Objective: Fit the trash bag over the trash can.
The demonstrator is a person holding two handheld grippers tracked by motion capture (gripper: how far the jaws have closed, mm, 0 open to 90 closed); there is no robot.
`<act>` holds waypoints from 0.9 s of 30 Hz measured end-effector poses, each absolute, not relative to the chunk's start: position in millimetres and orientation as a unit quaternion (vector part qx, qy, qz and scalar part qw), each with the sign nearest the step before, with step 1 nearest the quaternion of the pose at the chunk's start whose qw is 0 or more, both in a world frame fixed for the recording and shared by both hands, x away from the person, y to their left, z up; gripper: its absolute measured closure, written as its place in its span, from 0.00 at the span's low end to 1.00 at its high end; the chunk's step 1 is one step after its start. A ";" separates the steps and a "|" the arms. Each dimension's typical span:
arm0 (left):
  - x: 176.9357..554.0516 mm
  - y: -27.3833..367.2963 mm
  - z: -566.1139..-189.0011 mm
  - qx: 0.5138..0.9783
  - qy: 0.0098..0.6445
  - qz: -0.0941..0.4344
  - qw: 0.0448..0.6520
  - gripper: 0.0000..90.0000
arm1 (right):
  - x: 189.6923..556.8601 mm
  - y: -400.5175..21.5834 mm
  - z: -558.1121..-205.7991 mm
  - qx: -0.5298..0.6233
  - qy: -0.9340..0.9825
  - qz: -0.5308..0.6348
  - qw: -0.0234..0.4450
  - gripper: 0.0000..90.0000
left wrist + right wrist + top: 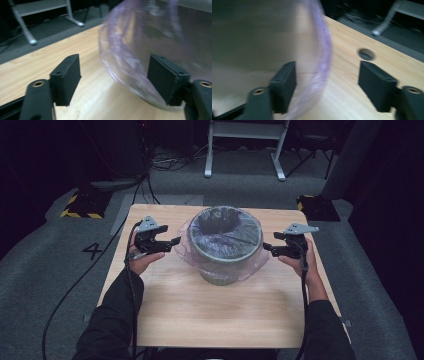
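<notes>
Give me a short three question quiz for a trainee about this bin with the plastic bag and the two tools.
1. True or false: both tools, the left tool and the right tool, have their jaws open.
2. What hangs over the rim of the bin? A) a towel B) a clear plastic bag C) a lid
3. On what does the bin stand?

Key:
1. True; each tool sits beside the bin, one on either side, jaws apart.
2. B, the clear plastic bag lines the bin and spills outward over its sides.
3. The wooden table.
</notes>
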State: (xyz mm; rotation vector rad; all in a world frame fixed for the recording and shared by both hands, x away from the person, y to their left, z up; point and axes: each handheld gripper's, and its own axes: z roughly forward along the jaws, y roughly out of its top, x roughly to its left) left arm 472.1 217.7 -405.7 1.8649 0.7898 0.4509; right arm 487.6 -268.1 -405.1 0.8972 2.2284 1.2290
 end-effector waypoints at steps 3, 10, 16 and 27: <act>463.6 218.9 -407.3 0.789 0.309 0.174 0.502 0.23 | 473.6 -268.8 -405.5 0.293 0.818 0.448 0.211 0.25; 443.9 206.9 -415.4 0.820 0.259 0.141 0.490 0.18 | 445.1 -253.1 -413.1 0.226 0.857 0.431 0.173 0.20; 437.0 181.4 -422.9 0.843 0.226 0.142 0.466 0.28 | 427.5 -238.6 -421.9 0.199 0.860 0.434 0.180 0.19; 446.9 161.1 -439.6 0.864 0.225 0.144 0.426 0.87 | 424.0 -220.9 -437.0 0.206 0.857 0.427 0.202 0.89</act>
